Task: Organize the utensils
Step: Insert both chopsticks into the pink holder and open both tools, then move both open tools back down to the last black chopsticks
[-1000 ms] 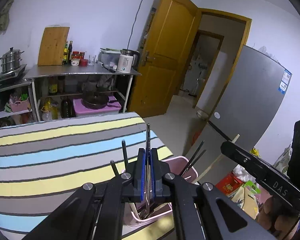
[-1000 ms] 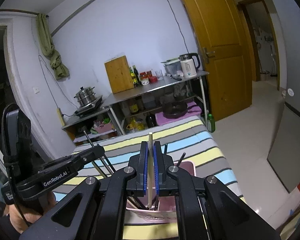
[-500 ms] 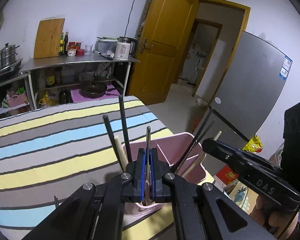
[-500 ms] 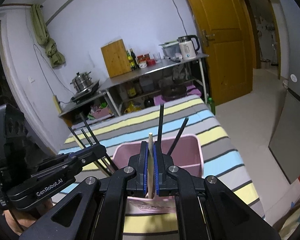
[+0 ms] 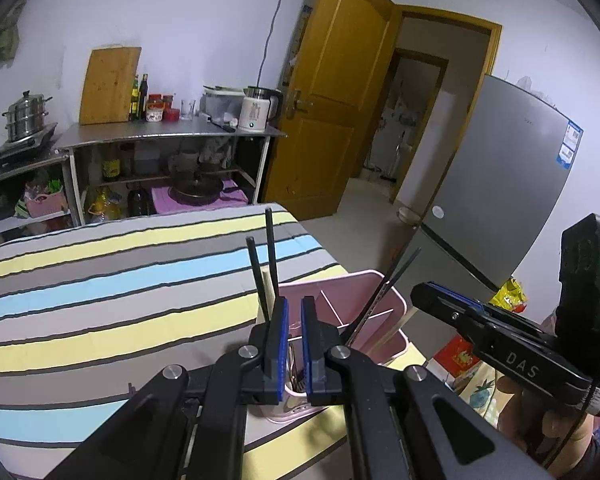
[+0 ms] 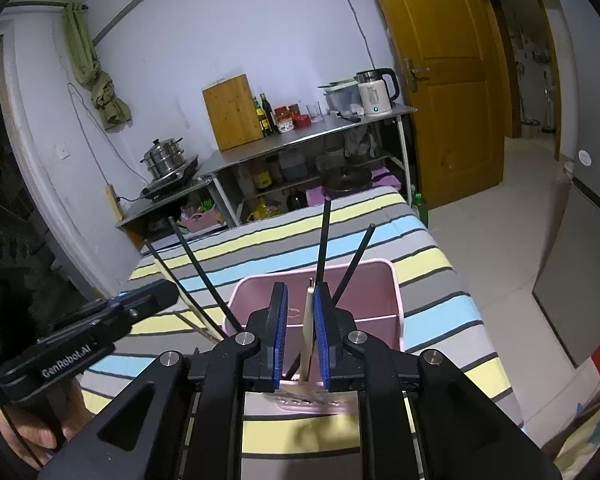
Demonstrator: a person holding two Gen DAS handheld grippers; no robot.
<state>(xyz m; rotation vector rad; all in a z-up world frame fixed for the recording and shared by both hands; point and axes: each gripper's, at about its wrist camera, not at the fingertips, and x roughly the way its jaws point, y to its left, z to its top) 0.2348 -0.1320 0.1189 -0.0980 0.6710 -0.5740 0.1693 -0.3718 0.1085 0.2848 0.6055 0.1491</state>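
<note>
We look along both grippers at a pink bin [image 5: 324, 294] standing near the right end of a striped table [image 5: 120, 280], with the grippers held just above the bin's near side. Thin walls split the bin into compartments.

The left gripper [image 5: 292, 305] has its blue pads apart, with a clear gap between them. We see nothing clamped there, only the bin's near compartment below the gap. Just past its fingers two black chopsticks [image 5: 270, 252] stand tilted in the bin, with a pale one beside them. More black sticks lean out over the bin's right side.

The right gripper [image 6: 301, 292] is opening its fingers. A wooden chopstick [image 6: 307, 328] stands between them, close against the right pad, and the left pad is well clear of it, so we see no grip on it. The chopstick's lower end goes down into the bin's near compartment. Its top reaches about level with the fingertips.

Beyond that gripper two black chopsticks rise from the far compartment, leaning apart. Others slant out to the left, past the left gripper's tip.

A left hand [image 6: 32, 432] and a right hand [image 5: 540, 420] hold the handles at the edges of the opposite views.
</note>
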